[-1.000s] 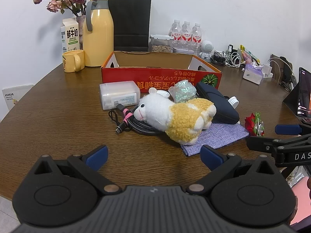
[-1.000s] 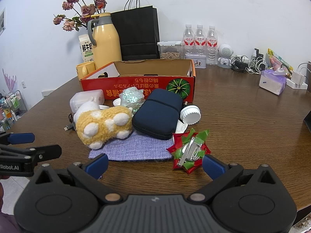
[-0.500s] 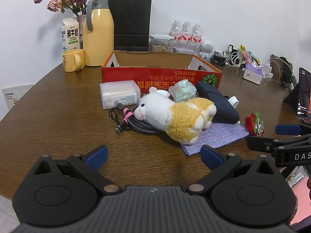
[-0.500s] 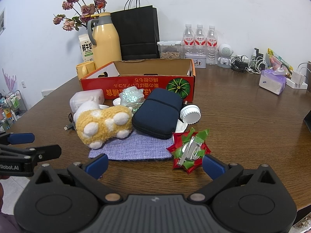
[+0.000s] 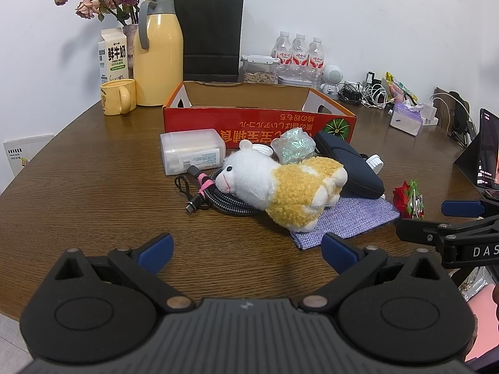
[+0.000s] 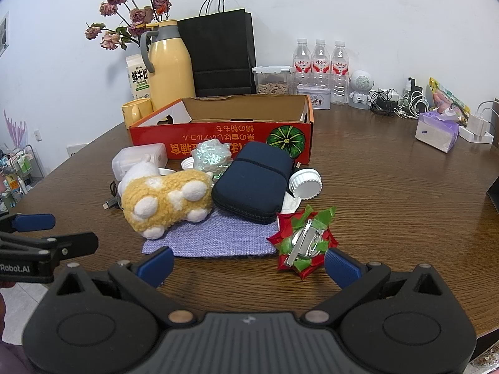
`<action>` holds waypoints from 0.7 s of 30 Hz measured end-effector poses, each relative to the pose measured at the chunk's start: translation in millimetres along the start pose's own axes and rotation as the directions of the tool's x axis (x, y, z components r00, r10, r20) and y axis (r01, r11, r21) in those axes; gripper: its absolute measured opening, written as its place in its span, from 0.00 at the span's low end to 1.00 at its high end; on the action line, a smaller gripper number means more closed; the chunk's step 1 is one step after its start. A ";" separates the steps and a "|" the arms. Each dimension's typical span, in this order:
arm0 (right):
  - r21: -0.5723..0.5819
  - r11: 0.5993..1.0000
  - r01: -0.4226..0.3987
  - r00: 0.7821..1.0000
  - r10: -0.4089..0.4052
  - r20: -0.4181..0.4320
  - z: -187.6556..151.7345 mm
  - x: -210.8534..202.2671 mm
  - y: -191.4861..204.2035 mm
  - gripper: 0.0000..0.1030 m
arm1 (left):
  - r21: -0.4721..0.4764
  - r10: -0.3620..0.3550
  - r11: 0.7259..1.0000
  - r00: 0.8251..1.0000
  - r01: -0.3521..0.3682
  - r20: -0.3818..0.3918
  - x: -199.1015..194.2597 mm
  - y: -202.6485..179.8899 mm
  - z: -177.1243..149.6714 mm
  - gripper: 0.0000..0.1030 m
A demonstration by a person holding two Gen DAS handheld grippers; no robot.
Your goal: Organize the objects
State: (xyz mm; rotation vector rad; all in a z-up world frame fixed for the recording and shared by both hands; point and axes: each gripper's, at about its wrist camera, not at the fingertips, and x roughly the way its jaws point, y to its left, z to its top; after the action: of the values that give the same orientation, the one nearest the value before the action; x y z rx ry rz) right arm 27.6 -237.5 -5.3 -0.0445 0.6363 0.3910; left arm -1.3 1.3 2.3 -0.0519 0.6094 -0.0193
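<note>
Stock on the counter (image 5: pixel 93 187): my left gripper (image 5: pixel 246 249) and right gripper (image 6: pixel 249 265), both spread wide and empty, hovering at the near edge. Goods to sort lie heaped before the empty red box (image 5: pixel 259 121): plush sheep (image 5: pixel 280 187) over a coiled cable (image 5: pixel 218 196) and purple cloth (image 6: pixel 218 237), navy case (image 6: pixel 252 184), white lid (image 6: pixel 305 184), foil bow (image 6: pixel 302 243). Risks, as I judge: lifting the sheep may drag the cable; pulling the cloth may topple the case; the bow may crush.
</note>
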 end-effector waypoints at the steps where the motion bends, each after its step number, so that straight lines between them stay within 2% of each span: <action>1: 0.000 1.000 0.000 1.000 0.000 0.000 0.0 0.1 0.0 1.00 | 0.000 0.000 1.000 1.000 0.000 0.000 0.0 0.0 0.0 1.00; 21: 0.004 1.000 -0.001 1.000 0.001 -0.004 0.9 3.1 -2.0 1.00 | -0.005 0.002 1.000 1.000 -0.002 -0.007 6.8 1.6 -5.2 1.00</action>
State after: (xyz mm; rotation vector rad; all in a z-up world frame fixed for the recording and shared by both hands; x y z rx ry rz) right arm 31.1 -238.2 -6.5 -0.0410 0.6414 0.3903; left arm 1.3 2.4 -5.9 -0.0558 0.6164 -0.0162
